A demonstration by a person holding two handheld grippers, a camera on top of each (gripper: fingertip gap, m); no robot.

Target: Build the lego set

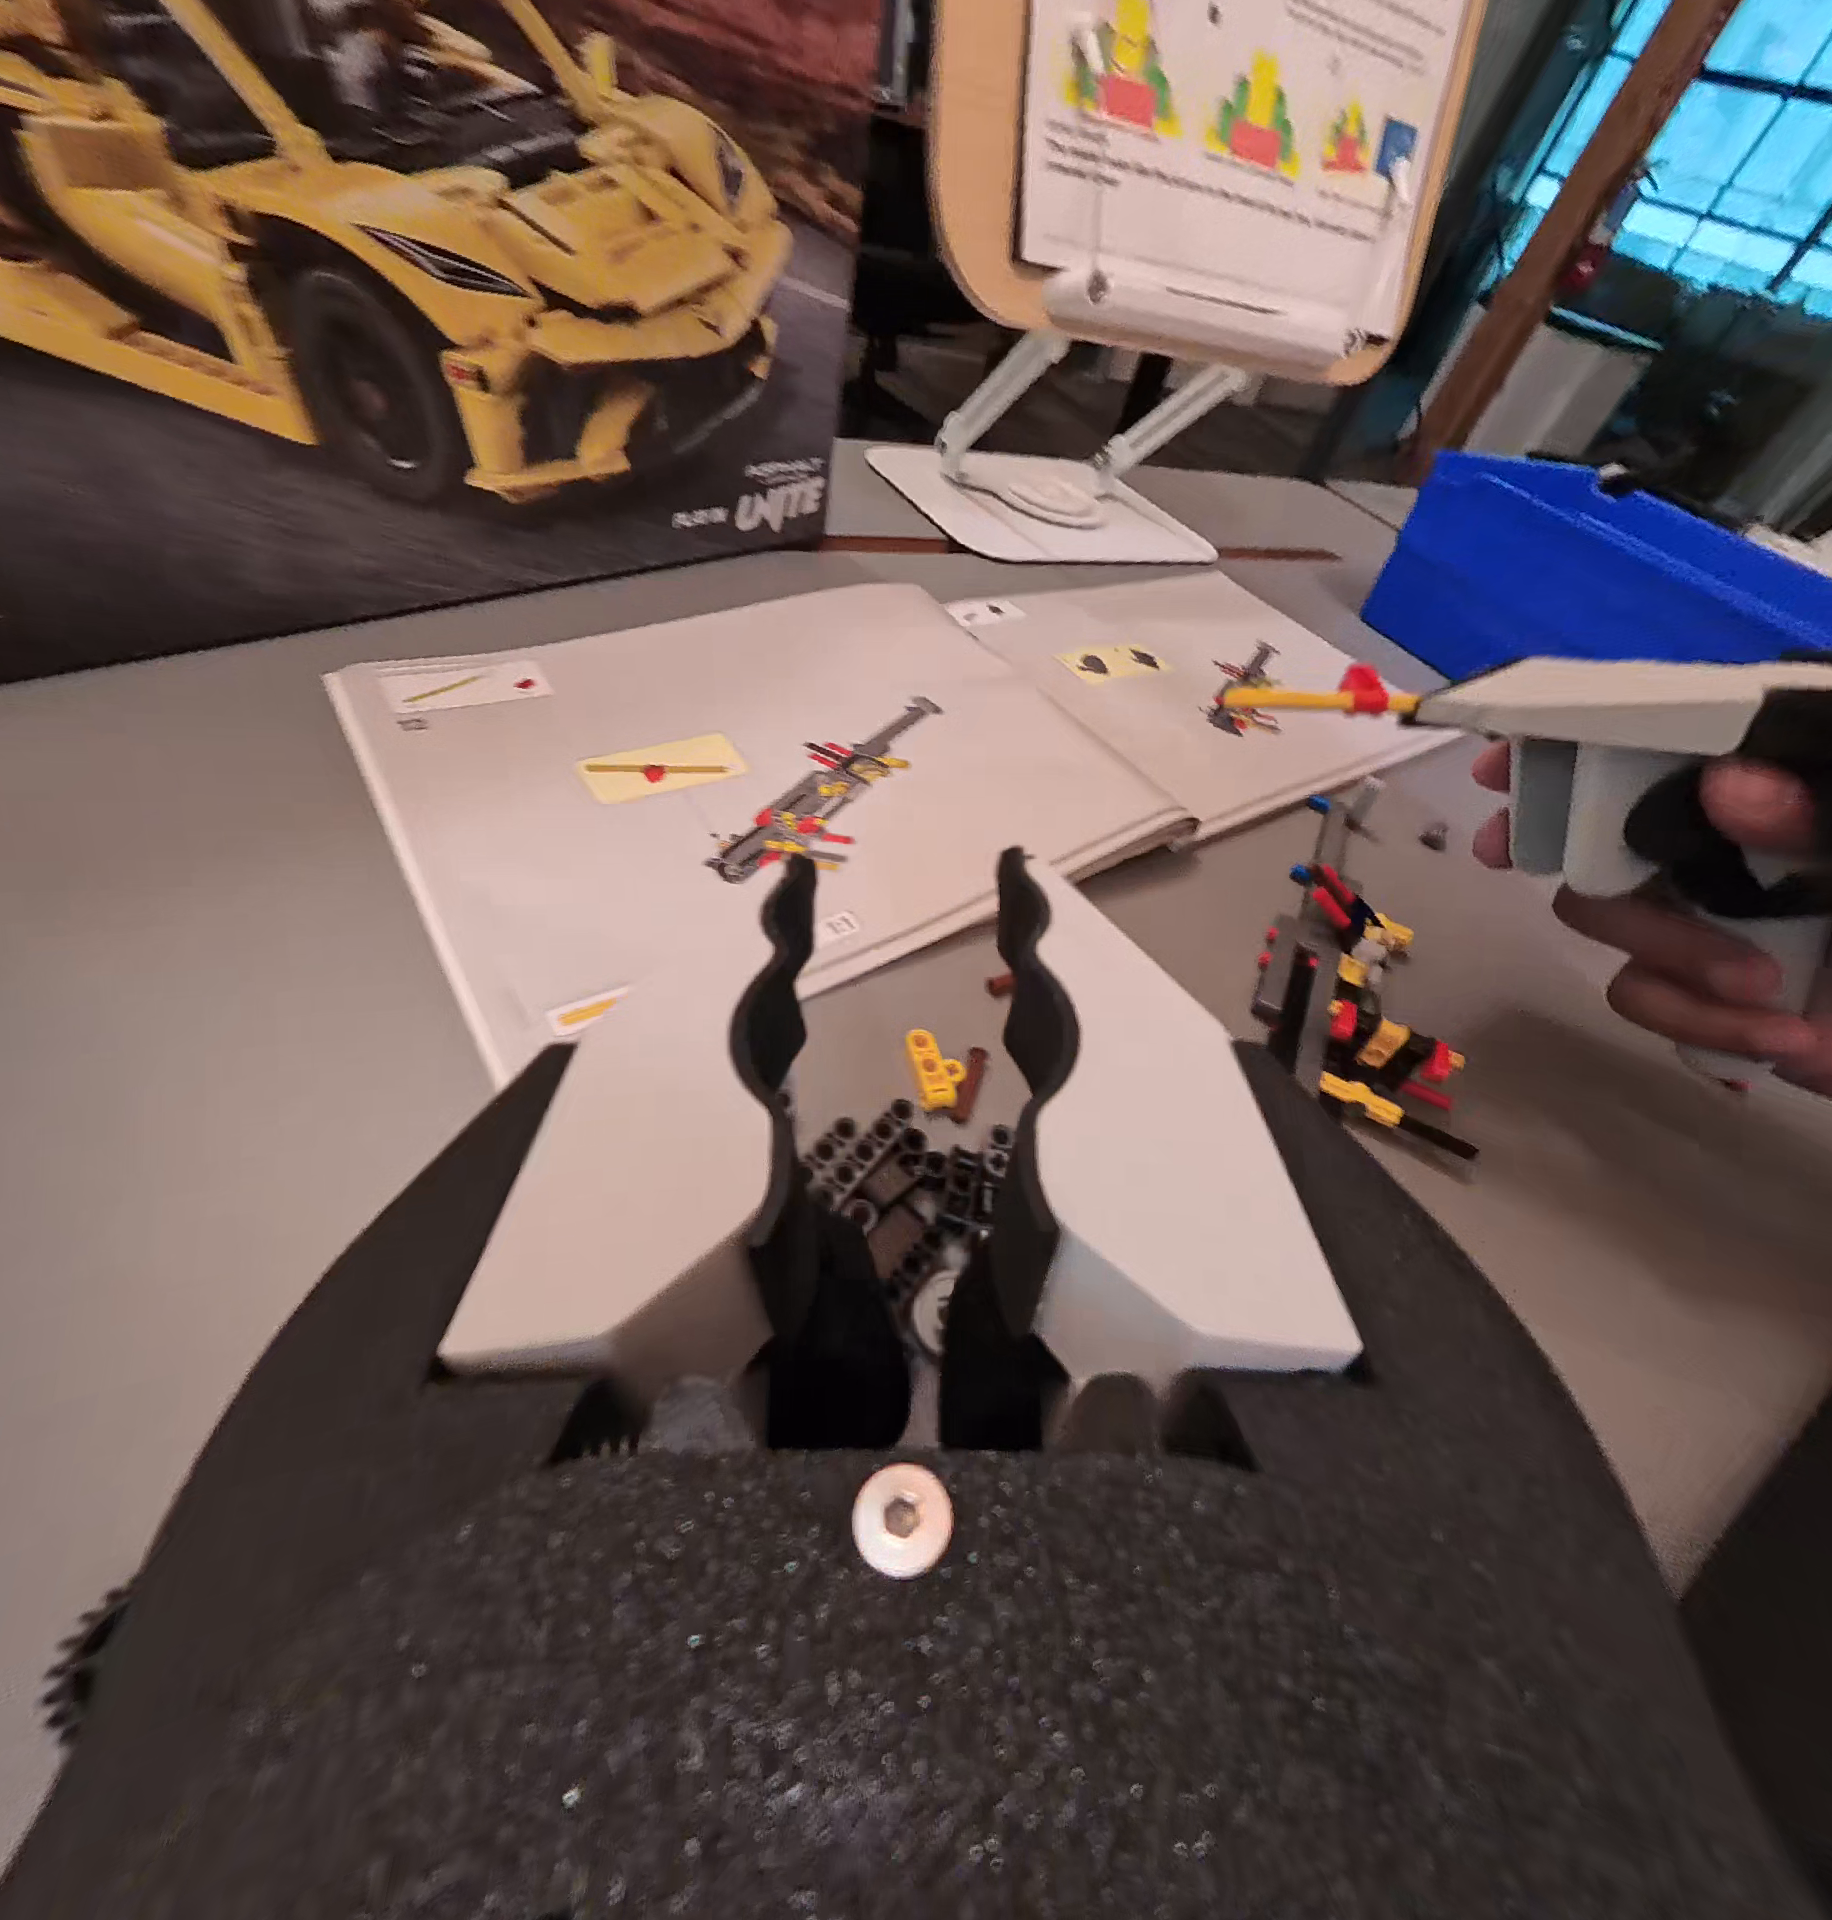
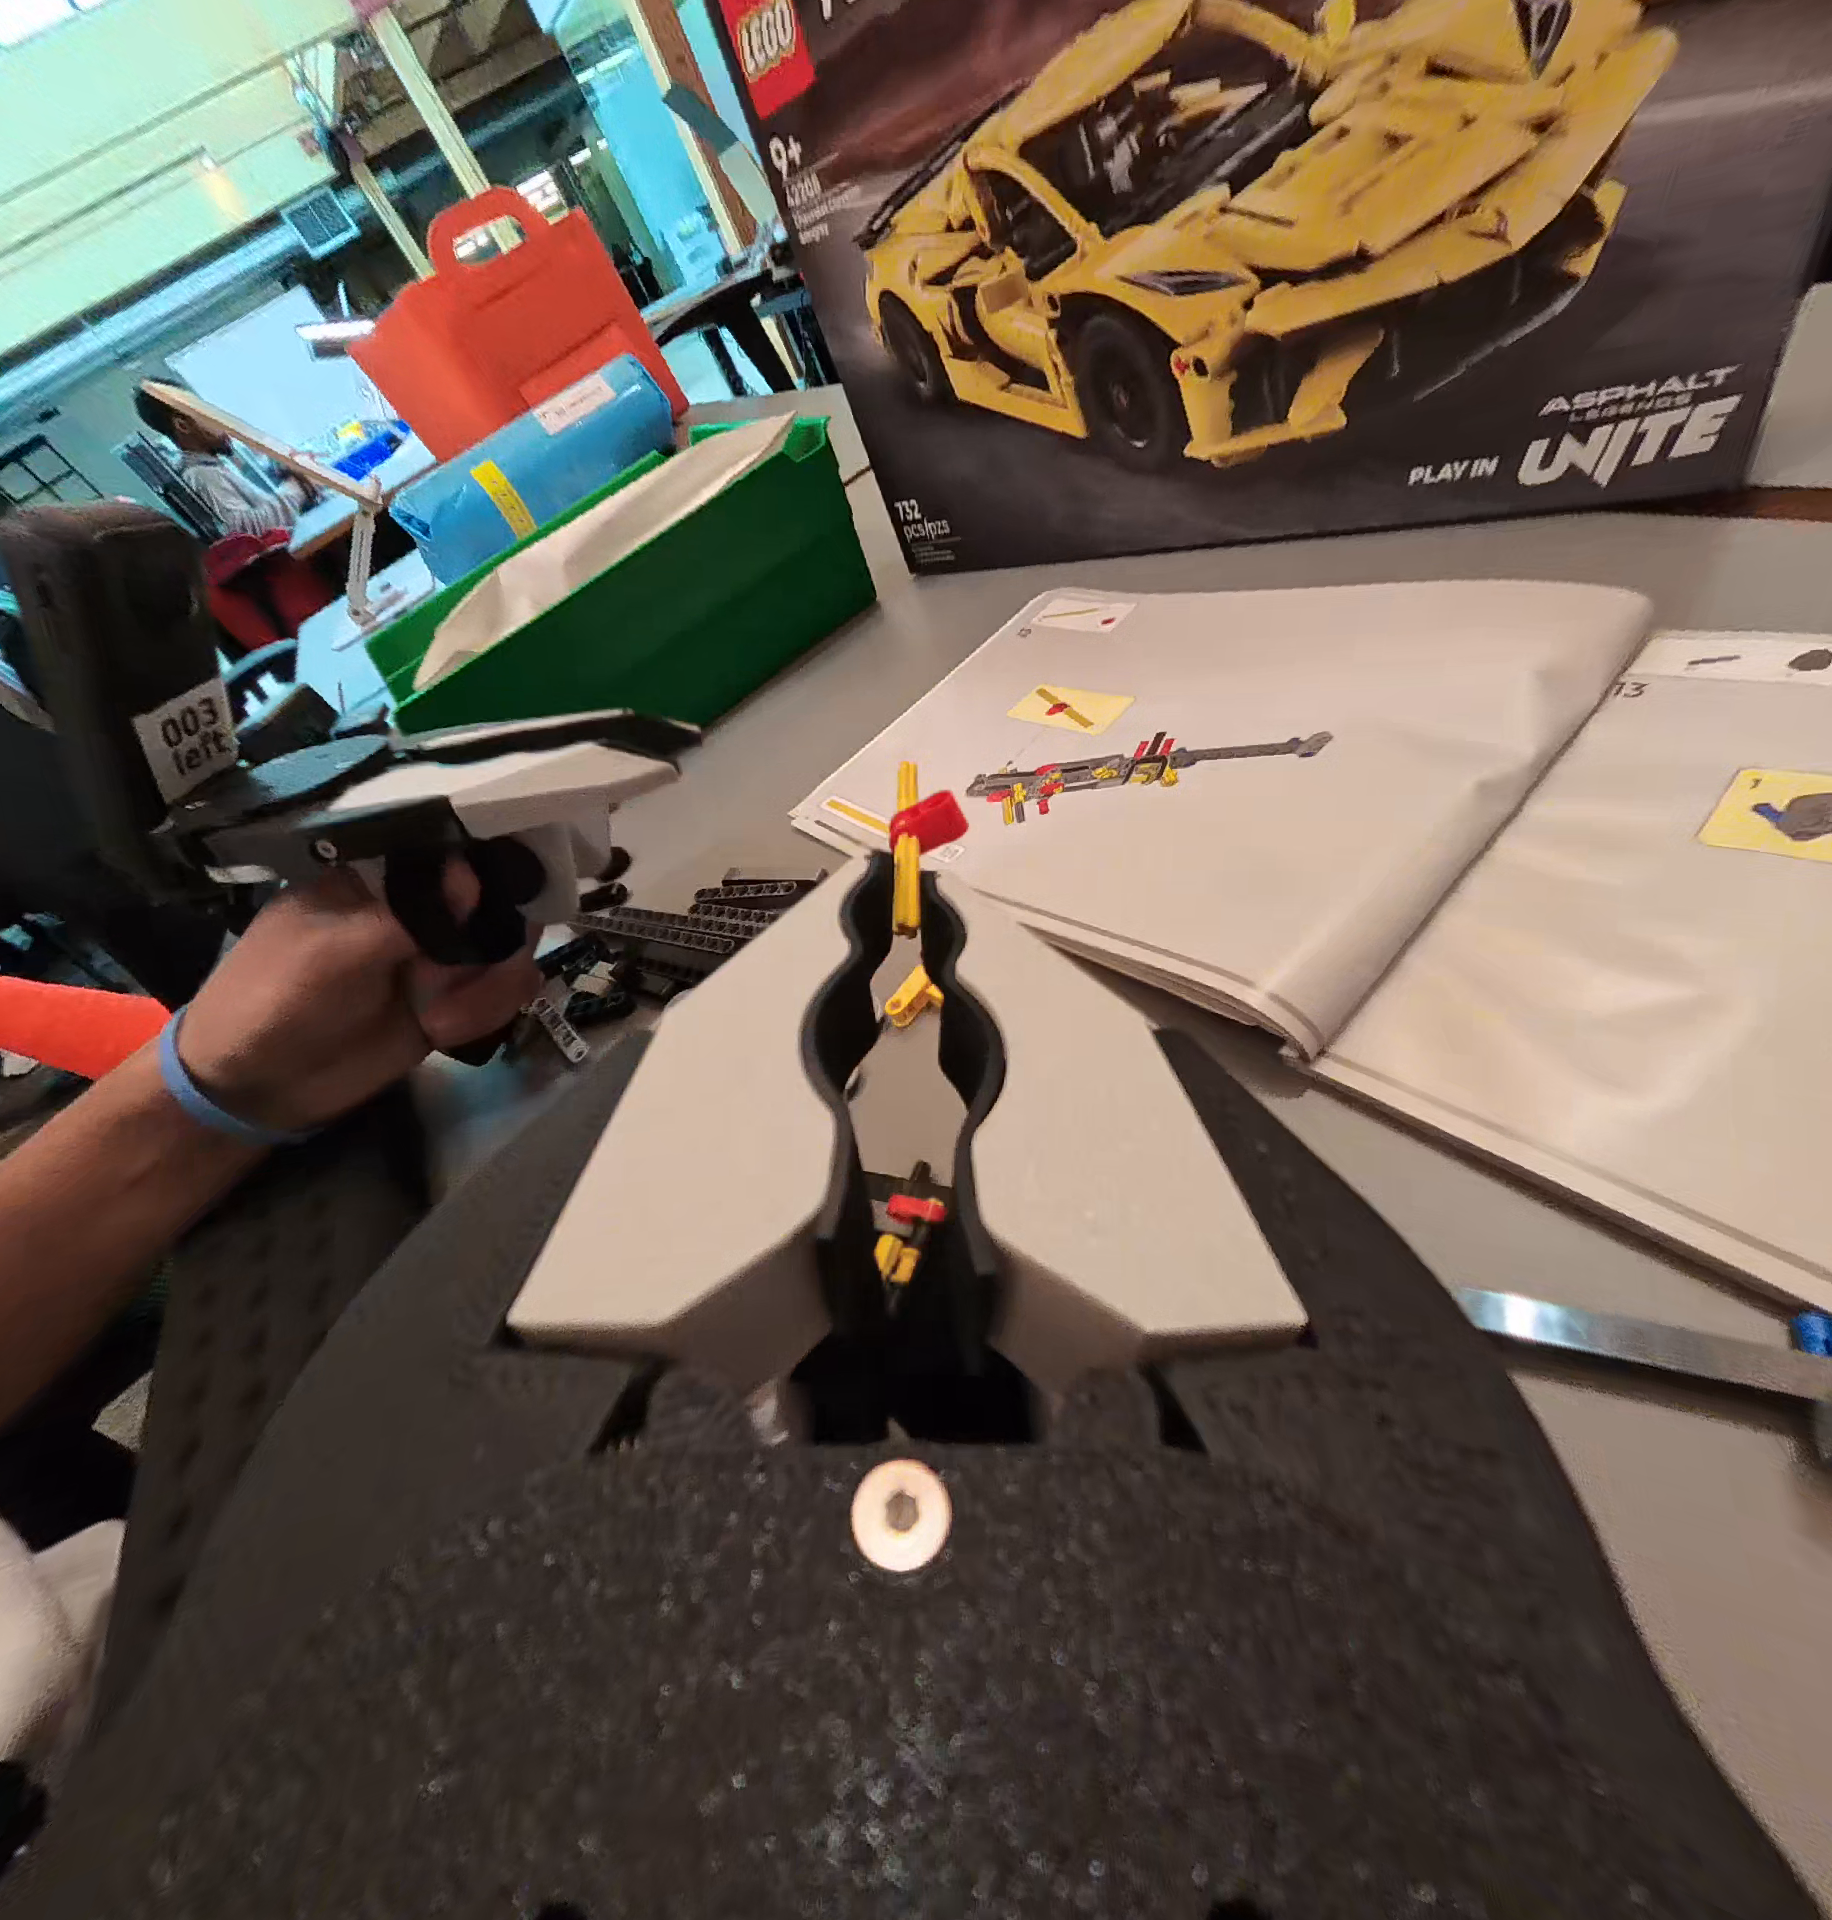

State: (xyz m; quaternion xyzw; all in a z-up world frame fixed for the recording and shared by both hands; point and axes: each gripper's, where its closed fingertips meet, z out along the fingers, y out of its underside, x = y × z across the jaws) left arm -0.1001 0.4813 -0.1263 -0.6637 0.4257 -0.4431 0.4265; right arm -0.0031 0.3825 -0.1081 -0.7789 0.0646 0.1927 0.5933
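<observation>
1. The right gripper is clamped on a thin yellow axle with a red bush threaded on, which sticks out past its tips.
2. The left gripper has its fingers apart with nothing between them, above loose black pieces.
3. The partly built assembly, in grey, red, yellow and black, lies right of the left gripper, beside the open instruction booklet.

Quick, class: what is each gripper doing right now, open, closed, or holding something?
Left gripper: open, holding nothing, above loose black pieces.
Right gripper: closed on a yellow rod carrying a red piece.
</observation>
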